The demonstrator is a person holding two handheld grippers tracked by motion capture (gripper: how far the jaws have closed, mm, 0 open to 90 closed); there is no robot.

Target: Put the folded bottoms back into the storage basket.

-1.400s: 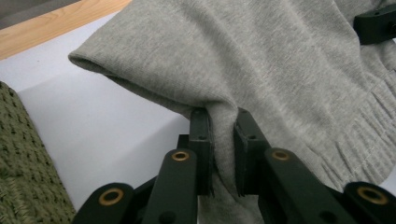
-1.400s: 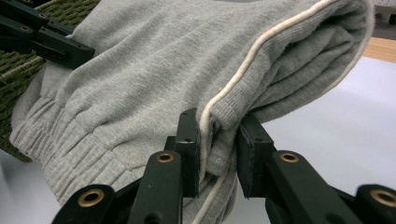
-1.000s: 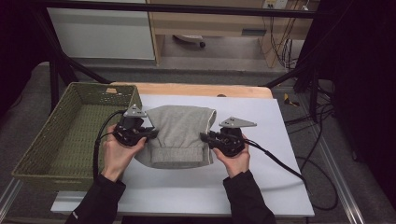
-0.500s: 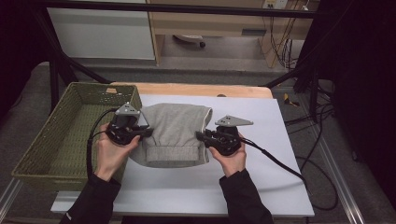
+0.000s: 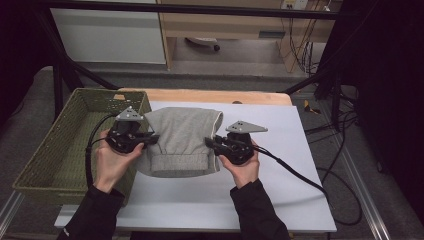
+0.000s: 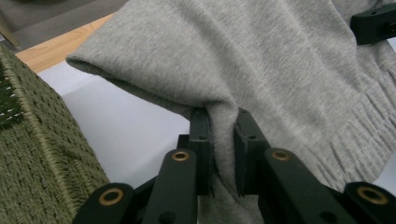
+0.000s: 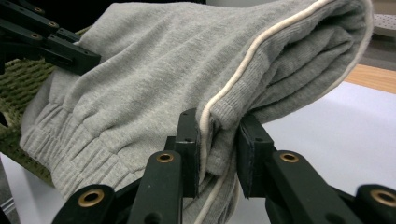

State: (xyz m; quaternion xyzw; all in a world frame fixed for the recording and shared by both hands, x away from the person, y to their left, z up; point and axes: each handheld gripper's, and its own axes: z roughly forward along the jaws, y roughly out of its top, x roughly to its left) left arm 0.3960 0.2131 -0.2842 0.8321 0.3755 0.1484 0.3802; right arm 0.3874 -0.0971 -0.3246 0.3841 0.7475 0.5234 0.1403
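Left hand-held gripper (image 5: 150, 138) and right hand-held gripper (image 5: 212, 143) each clamp an opposite side of the folded grey garment (image 5: 182, 140), jaws closed on cloth. Two-sided support keeps the fold intact; the garment hangs just above the white bench (image 5: 280, 165), beside the green woven basket (image 5: 55, 150).

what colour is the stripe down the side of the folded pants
Cream-white piping on the grey pants, clearest in the right gripper view.
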